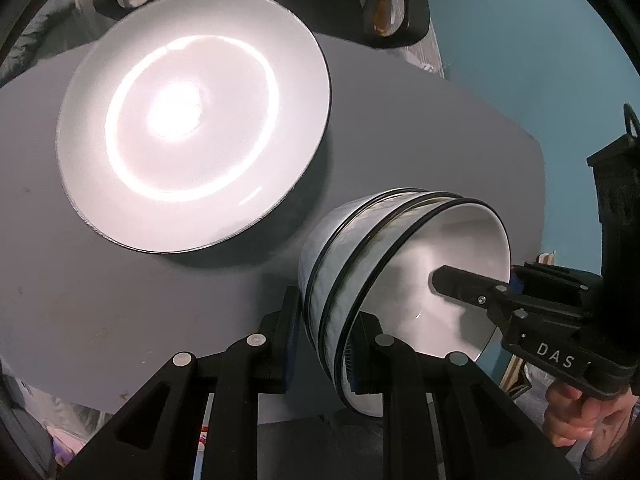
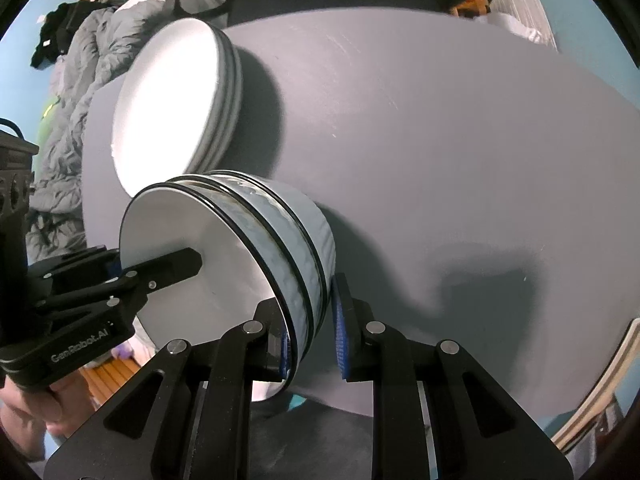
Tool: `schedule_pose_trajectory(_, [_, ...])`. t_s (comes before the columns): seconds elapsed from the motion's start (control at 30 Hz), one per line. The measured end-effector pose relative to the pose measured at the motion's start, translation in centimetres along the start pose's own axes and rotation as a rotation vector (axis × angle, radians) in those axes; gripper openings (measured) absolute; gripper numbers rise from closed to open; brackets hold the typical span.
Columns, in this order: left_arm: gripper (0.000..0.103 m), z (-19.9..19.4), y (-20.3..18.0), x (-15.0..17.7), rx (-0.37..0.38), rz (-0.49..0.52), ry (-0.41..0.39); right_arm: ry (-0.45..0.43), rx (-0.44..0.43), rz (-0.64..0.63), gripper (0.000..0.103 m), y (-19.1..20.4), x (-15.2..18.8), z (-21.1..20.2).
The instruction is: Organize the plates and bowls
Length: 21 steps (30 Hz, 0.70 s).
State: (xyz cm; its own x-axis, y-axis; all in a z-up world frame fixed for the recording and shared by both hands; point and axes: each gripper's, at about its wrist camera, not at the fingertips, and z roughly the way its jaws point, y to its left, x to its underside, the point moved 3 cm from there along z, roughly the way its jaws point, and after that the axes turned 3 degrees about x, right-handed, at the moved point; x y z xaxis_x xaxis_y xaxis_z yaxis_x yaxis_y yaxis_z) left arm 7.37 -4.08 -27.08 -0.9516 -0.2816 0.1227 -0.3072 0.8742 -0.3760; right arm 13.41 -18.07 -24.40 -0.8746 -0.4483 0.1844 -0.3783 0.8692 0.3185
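Three bowls [image 1: 360, 264] sit nested as one stack at the lower right of the left wrist view, counted by their three dark rims. At the upper left of the right wrist view stands one pile of white plates [image 2: 180, 100]; its edge shows about three layers, though the exact number is hard to tell. Two grippers show, and one grey table [image 2: 440, 140]

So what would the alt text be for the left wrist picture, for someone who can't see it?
Two hand-held grippers, left and right, each clamp the rim of a stack of nested bowls over a grey table. A stack of white plates sits behind.
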Motion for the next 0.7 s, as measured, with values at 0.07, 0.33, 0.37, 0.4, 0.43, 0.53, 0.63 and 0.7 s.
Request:
schedule_pose_trajectory(0.07, [0.018, -0.7, 0.0, -0.3, 0.002, -0.006, -0.007, -0.009, 0.003, -0.013, 0.018, 0.3, -0.2, -0.7])
schedule_pose_trajectory(0.33, [0.018, -4.8, 0.3, -2.0, -0.007, -0.028, -0.066, -0.038, 0.017, -0.058, 0.018, 2.2, -1.3, -3.3])
schedule_pose_trajectory(0.37, [0.018, -5.1, 0.4, -2.3, -0.007, -0.029, -0.071, -0.042, 0.020, -0.065, 0.018, 2.5, -1.6, -3.6])
schedule_pose_trajectory(0.4, [0.018, -5.6, 0.7, -2.6, -0.007, -0.035, -0.079, -0.045, 0.023, -0.076, 0.018, 2.9, -1.9, -3.9])
schedule_pose_trajectory(0.43, [0.018, -6.0, 1.1, -2.9, -0.007, -0.041, -0.086, -0.049, 0.024, -0.081, 0.018, 3.2, -2.3, -4.1])
schedule_pose_trajectory(0.53, [0.018, -7.3, 2.1, -4.0, -0.020, -0.042, -0.109, -0.056, 0.025, -0.102, 0.018, 4.5, -3.6, -4.2])
schedule_pose_trajectory(0.63, [0.018, -8.2, 3.4, -5.3, -0.031, -0.059, -0.119, -0.062, 0.025, -0.125, 0.018, 5.7, -5.1, -4.1])
schedule_pose_trajectory(0.7, [0.018, -8.5, 4.4, -5.9, -0.044, -0.065, -0.130, -0.066, 0.028, -0.140, 0.018, 6.7, -5.8, -3.9])
